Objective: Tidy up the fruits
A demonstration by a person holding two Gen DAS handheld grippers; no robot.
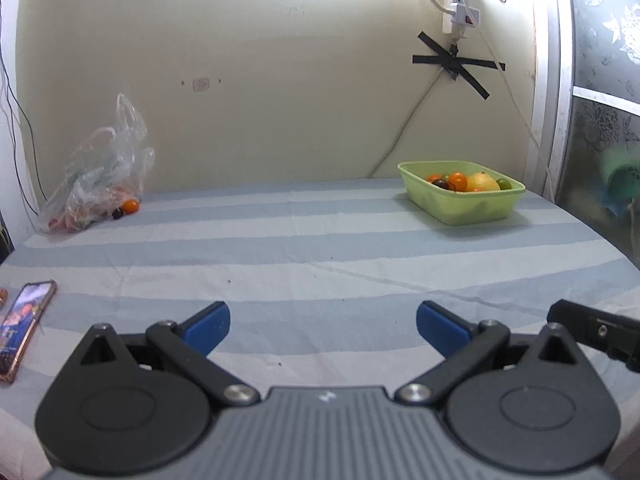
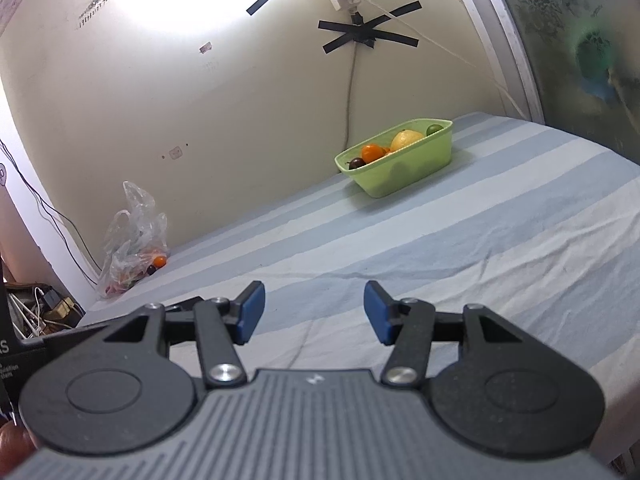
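A green plastic basket (image 1: 472, 210) stands at the far right of the striped bed and holds an orange (image 1: 457, 181), a yellow lemon (image 1: 483, 182), a dark plum and a green fruit. It also shows in the right wrist view (image 2: 404, 172). A clear plastic bag (image 1: 100, 178) lies at the far left against the wall, with an orange (image 1: 130, 205) and a dark fruit (image 1: 117, 213) at its mouth; the bag shows in the right wrist view (image 2: 134, 240) too. My left gripper (image 1: 323, 326) is open and empty, far from both. My right gripper (image 2: 314, 314) is open and empty.
A phone (image 1: 22, 326) lies at the near left edge of the bed. Cables and a power strip (image 1: 458, 12) hang on the wall above the basket. Part of the right gripper's body (image 1: 596, 332) sits close at the left gripper's right side.
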